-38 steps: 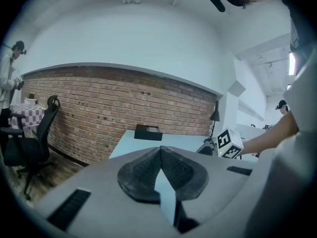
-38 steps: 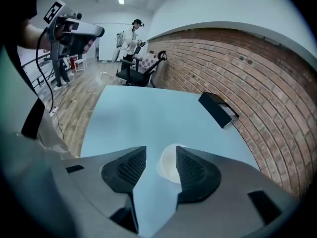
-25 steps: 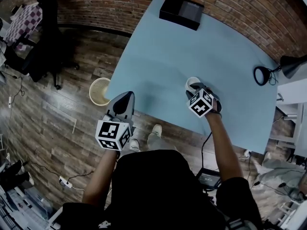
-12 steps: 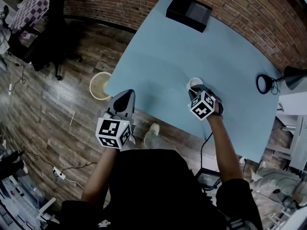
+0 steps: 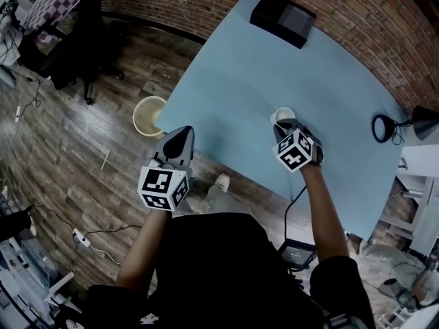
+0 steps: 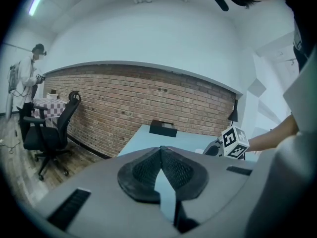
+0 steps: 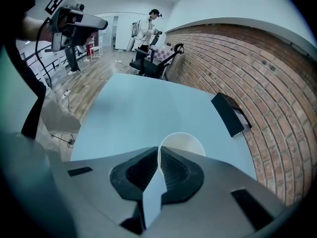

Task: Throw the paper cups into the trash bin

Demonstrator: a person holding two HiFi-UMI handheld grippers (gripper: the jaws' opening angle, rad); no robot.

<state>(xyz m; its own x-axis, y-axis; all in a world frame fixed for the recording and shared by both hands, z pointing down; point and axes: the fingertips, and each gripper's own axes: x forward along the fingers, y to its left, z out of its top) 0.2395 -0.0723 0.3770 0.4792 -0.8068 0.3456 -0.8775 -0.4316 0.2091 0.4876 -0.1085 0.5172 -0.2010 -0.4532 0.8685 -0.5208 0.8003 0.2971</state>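
Paper cup (image 5: 282, 116): stands upright, mouth up, on the desk (image 5: 240, 74) close to its near edge. It is the only cup in sight.
Right hand-held gripper (image 5: 285, 126): tilts steeply down onto the cup from the near side. The jaws have just been closing and now pinch the cup's near wall at the rim, as the right gripper view shows.
Why this grip: the open mouth gives a thin edge to bite, so a rim pinch looks like the quick way to lift a light cup.
Left hand-held gripper (image 5: 182, 133): jaws pressed together with nothing between them. It hovers off the desk's near edge by the near-left corner, probably parked out of the way.
Trash bin (image 5: 137, 122): on the floor, just beside the desk's near-left corner, open-topped and well apart from the cup.
Path: the bare desk top lies between cup and bin. The left hand-held gripper sits near that line and is the one thing to pass.
Other things: a black box (image 5: 282, 18) at the far edge, a desk lamp (image 5: 384, 127) at the right edge, and an office chair (image 5: 72, 53) on the floor beyond the bin. None of them blocks the way.
Risk: a thin rim may buckle or slip in the pinch.
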